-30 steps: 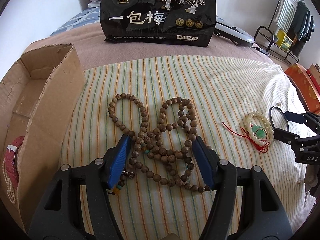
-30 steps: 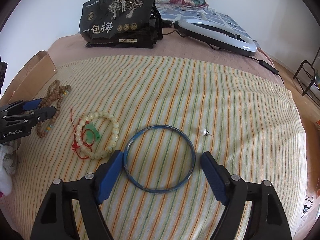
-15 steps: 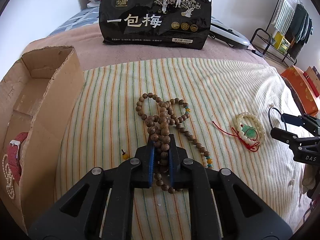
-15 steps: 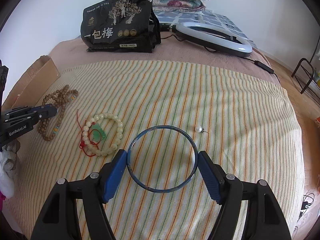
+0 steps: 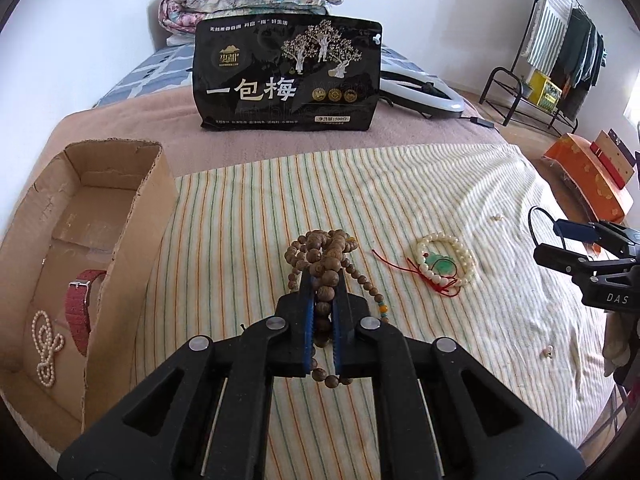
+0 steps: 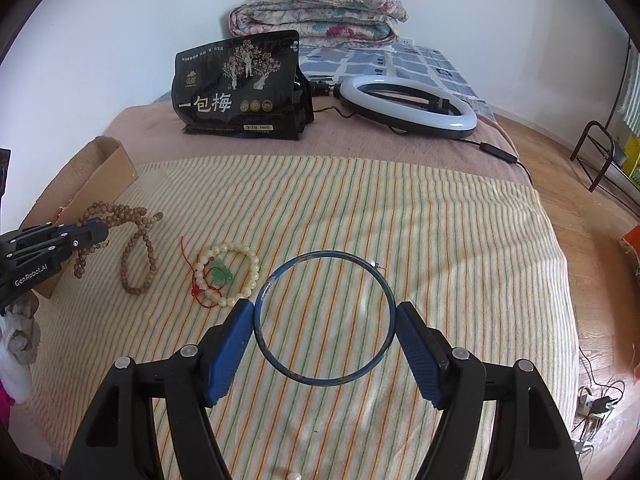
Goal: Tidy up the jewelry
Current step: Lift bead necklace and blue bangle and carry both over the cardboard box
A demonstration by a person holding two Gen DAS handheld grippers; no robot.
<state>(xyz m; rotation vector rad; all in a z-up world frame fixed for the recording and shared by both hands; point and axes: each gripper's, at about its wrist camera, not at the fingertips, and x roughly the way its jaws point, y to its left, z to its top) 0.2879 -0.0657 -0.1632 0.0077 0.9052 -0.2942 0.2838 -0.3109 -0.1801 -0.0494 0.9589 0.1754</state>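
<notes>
My left gripper (image 5: 324, 280) is shut on a long strand of brown wooden beads (image 5: 325, 254) and holds it lifted, with loops hanging to the striped cloth; it also shows in the right wrist view (image 6: 136, 248). My right gripper (image 6: 325, 316) is shut on a thin blue bangle (image 6: 280, 366), pads against its two sides, raised above the cloth. A white bead bracelet with green pendant and red cord (image 5: 442, 266) lies between the grippers (image 6: 228, 274). An open cardboard box (image 5: 120, 240) at the left holds a red strap (image 5: 80, 304) and a pearl strand (image 5: 45, 346).
A black snack bag (image 5: 286, 76) stands behind the cloth, with a ring light (image 6: 408, 108) and folded quilt (image 6: 316, 12) further back. Small pearl earrings (image 5: 547, 352) lie on the cloth at right. An orange box (image 5: 592, 184) and a clothes rack (image 5: 560, 52) stand beyond the bed's right edge.
My left gripper closed on the wooden beads and lifted them off the cloth. My right gripper closed on the blue bangle and raised it.
</notes>
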